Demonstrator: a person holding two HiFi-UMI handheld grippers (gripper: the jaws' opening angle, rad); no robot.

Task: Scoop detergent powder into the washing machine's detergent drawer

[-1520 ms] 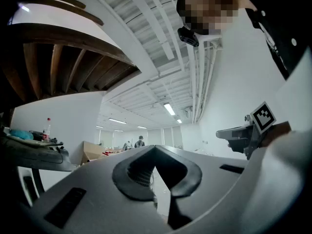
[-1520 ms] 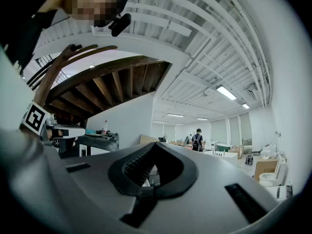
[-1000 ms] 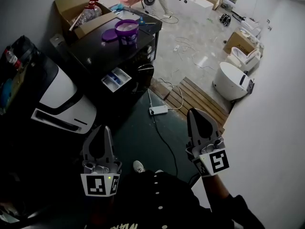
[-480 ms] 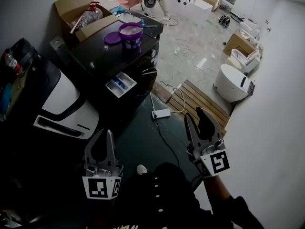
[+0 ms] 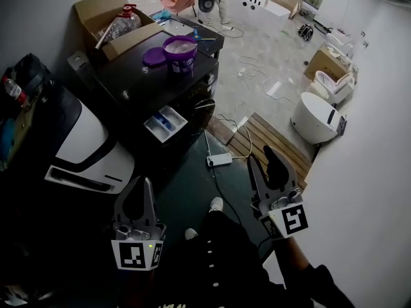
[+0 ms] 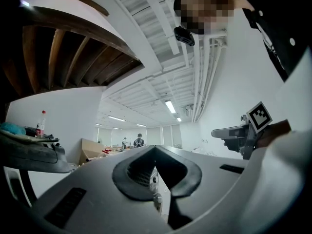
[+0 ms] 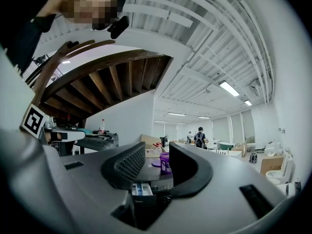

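One purple plastic tub (image 5: 179, 49), one round purple lid (image 5: 154, 57), one white detergent drawer (image 5: 166, 122), two grey tongs: left tongs (image 5: 141, 183), right tongs (image 5: 262, 157).

Purple detergent tub (image 5: 180, 51) open atop black washer (image 5: 138, 79), white drawer (image 5: 165, 123) pulled out.

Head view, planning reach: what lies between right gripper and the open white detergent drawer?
Dark floor with a white power strip and cable, per head view.
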